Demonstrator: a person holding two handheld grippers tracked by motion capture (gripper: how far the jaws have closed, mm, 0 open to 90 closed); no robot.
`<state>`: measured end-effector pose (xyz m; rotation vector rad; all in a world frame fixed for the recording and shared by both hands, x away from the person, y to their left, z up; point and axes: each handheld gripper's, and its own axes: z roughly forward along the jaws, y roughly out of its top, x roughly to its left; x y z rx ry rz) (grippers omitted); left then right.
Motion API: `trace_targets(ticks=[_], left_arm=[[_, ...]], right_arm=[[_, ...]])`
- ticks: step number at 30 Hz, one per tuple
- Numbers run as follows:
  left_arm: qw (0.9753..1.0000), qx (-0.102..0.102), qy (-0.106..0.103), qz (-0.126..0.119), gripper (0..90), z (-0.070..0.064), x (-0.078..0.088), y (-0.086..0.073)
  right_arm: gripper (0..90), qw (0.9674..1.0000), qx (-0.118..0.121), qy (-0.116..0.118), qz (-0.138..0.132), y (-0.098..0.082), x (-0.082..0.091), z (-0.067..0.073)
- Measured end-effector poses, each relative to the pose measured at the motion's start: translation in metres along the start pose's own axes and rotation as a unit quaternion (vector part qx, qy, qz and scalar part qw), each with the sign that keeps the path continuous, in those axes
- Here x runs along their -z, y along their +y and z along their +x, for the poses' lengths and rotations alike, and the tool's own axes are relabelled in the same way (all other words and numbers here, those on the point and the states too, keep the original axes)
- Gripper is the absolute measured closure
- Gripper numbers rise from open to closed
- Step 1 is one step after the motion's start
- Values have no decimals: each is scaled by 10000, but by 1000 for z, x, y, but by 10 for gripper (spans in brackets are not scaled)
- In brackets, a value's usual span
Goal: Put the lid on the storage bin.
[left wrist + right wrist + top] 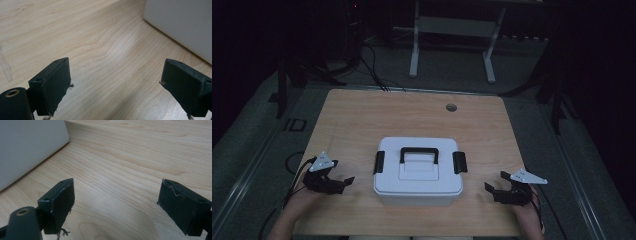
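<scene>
Nearest the high camera, at the front edge of the bench (362, 115), sits a white box (418, 172) with its lid on, a black handle (419, 152) lying across the middle of the lid and a black latch (379, 162) on each short side, the other latch (459, 162) facing the person's right. It stands about midway between the two hands, closer to the person than to the far edge. Left tongs (343, 182) rest low over the wood just beside the box's left side, apart from it, jaws spread wide with nothing between them; in the left gripper view those tongs (115, 82) frame bare wood grain, and the box wall (182, 22) fills the upper right corner, not touching either jaw. Right tongs (492, 189) lie near the box's right front corner, also clear of it, jaws likewise wide apart and empty; in the right gripper view the tongs (116, 202) look along bare wood, with the box (27, 147) at upper left. Each gripper carries a grey three-cornered plate on top, and a cable trails from the left one toward the bench edge. Farther back, a round grommet hole (451, 107) sits near the bench's far edge. Beyond the bench, on the dark floor, stand the white legs of another table (452, 45).
</scene>
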<state>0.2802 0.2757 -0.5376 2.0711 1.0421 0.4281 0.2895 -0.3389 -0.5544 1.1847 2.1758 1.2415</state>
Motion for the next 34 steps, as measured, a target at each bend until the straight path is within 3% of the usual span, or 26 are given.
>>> trace_targets(ticks=[1,3,6,7,9,10,11,13,16,19,20,21,23,28,32,34], left_arm=[[10000,-12,-9,39,89,-2,0,-2],[9995,-155,254,66,89,-7,-1,-6],[9991,-65,404,-59,58,-11,1,-10],[9979,64,572,-306,57,-11,4,-12],[9954,214,739,-566,57,-11,8,-14],[9954,214,739,-566,57,-11,8,-14],[9911,318,1034,-777,57,-11,11,-16],[9857,440,1299,-977,57,-9,15,-19],[9783,677,1545,-1205,57,-5,18,-24],[9717,819,1809,-1281,57,-3,19,-28],[9717,819,1809,-1281,57,-3,19,-28],[9674,886,1964,-1333,57,-3,18,-29],[9664,865,2004,-1360,57,-4,16,-29],[9667,804,2049,-1307,57,-6,13,-30],[9622,888,2131,-1444,38,-6,16,-31],[9615,918,2144,-1454,37,-6,16,-31]], right_arm=[[134,10000,9,-7,-5,0,0,0],[134,10000,22,-34,-8,0,0,0],[134,10000,17,-72,-28,0,0,0],[134,10000,-1,-89,-43,0,0,0],[134,9999,-11,-110,-57,0,0,0],[134,9999,-11,-110,-57,0,0,0],[134,9999,-12,-140,-68,0,0,0],[134,9998,-17,-163,-91,-1,0,0],[134,9997,-67,-208,-107,-1,1,0],[134,9996,-78,-234,-120,-1,1,0],[134,9996,-78,-234,-120,-1,1,0],[134,9996,-83,-260,-117,-1,1,0],[134,9995,-77,-285,-131,-1,1,0],[134,9994,-112,-306,-123,-1,1,0],[135,9992,-162,-329,-160,-1,2,-1],[134,9991,-165,-356,-176,-1,2,-1]])
